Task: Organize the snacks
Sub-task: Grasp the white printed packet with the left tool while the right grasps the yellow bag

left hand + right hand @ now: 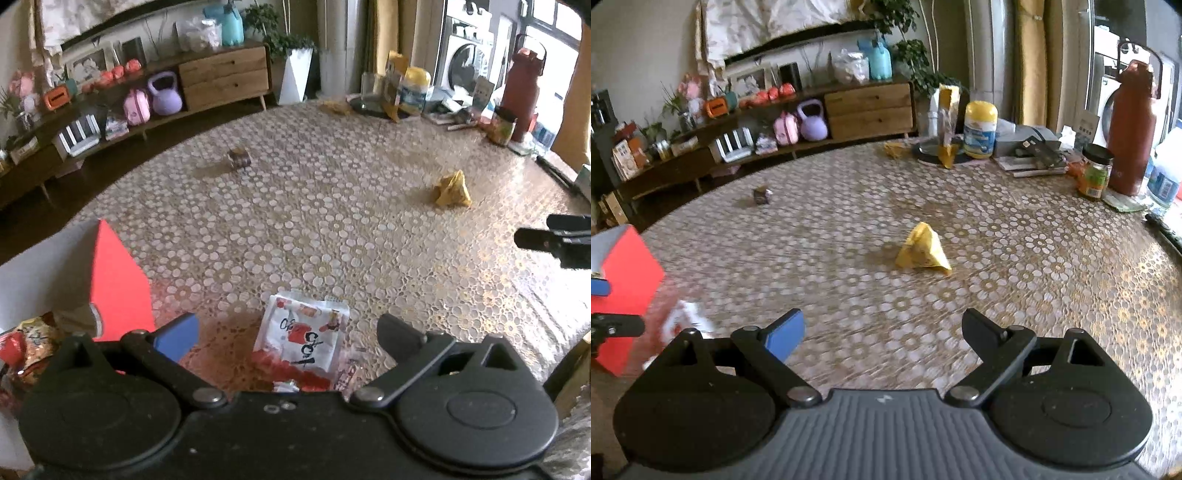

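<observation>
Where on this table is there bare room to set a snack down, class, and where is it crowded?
Free: the wide middle between the yellow packet, the small brown snack and the white-and-red sachet. Also the stretch right of the yellow packet. Crowded: the far edge around the wipes tub, jar and red flask.

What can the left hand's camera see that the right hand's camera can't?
Only the left wrist view shows the snacks inside the red box, and clearly shows the white and red packet between the open left gripper. Only the right wrist view shows the open right gripper with nothing between its fingers. Both show the yellow packet and small brown snack.
</observation>
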